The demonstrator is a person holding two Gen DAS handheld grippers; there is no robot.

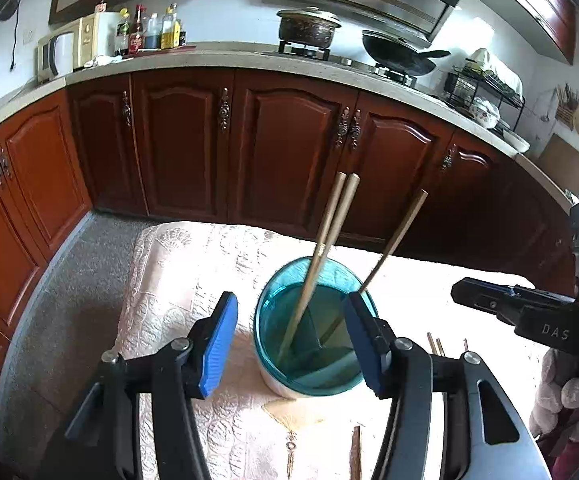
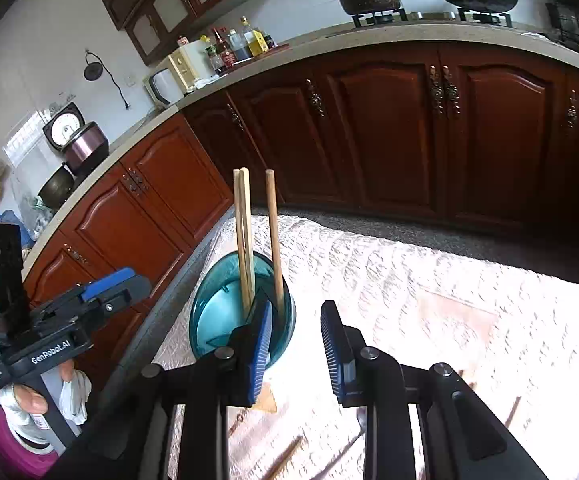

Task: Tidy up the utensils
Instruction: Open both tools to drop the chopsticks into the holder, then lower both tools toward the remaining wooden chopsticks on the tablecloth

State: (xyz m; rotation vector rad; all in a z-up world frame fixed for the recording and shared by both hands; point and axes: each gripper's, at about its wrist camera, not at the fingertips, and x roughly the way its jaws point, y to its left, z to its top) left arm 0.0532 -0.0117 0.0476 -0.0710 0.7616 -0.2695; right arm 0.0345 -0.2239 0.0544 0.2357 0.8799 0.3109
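Three chopsticks [image 1: 331, 236] stand leaning in a teal holder [image 1: 313, 332] on the worktop [image 1: 193, 264], which is covered by a pale patterned cloth. The left gripper [image 1: 289, 340] stands wide, empty, its fingers either side of the holder. The right gripper [image 2: 295, 350], narrower and empty, hovers just right of it.

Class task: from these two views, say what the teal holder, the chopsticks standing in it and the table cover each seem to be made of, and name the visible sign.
Teal holder: likely translucent plastic, possibly glass; glossy, light passes through its wall.
Chopsticks: probably wood or bamboo; matte tan, with no shine.
Table cover: seemingly quilted or embossed fabric; pale, with a raised pattern.
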